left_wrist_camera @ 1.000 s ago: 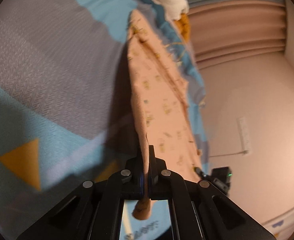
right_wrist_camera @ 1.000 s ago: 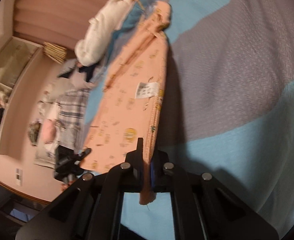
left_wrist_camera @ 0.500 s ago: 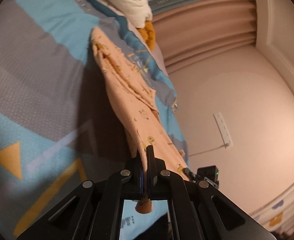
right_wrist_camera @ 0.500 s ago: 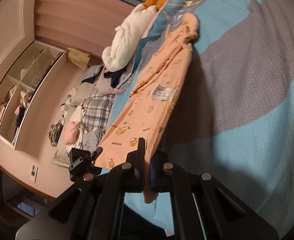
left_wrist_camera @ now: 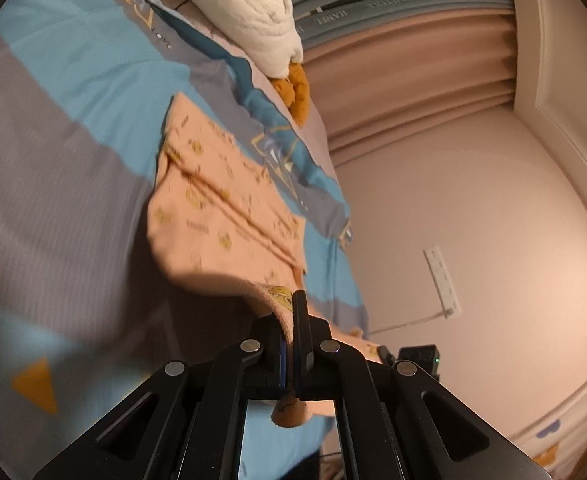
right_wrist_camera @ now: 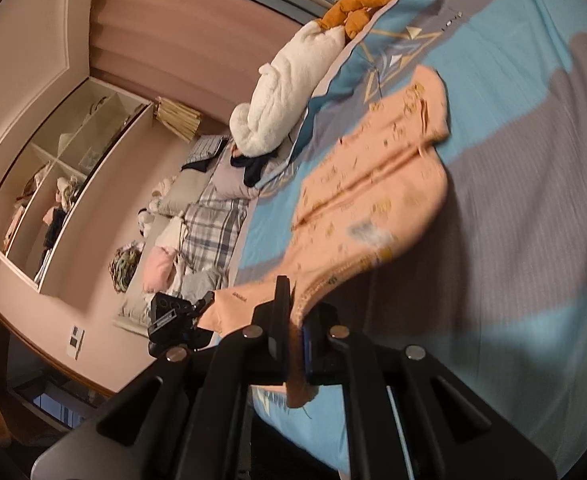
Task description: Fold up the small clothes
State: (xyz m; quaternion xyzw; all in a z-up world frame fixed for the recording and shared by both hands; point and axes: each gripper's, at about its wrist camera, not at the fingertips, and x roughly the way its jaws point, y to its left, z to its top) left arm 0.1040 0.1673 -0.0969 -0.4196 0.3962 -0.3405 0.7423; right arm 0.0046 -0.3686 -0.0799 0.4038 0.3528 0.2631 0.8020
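Peach cotton garment with small yellow cartoon prints (left_wrist_camera: 221, 216), pinched at its near edge by both grippers above the blue and grey patterned bedspread (left_wrist_camera: 65, 128).

Left gripper (left_wrist_camera: 289, 320) has its jaws closed on the near hem, and a stub of cloth pokes out below the fingers. Right gripper (right_wrist_camera: 293, 320) also has the hem between its jaws, which are just beginning to part; the pads still press the fabric. The garment's far end lies on the bedspread toward the headboard edge, while its near half sags in the air and is smeared by motion blur, so the prints and a pale label there cannot be read. A white fluffy plush toy (right_wrist_camera: 285, 92) lies at the bedspread's far edge, its lower part hidden behind dark clothing.
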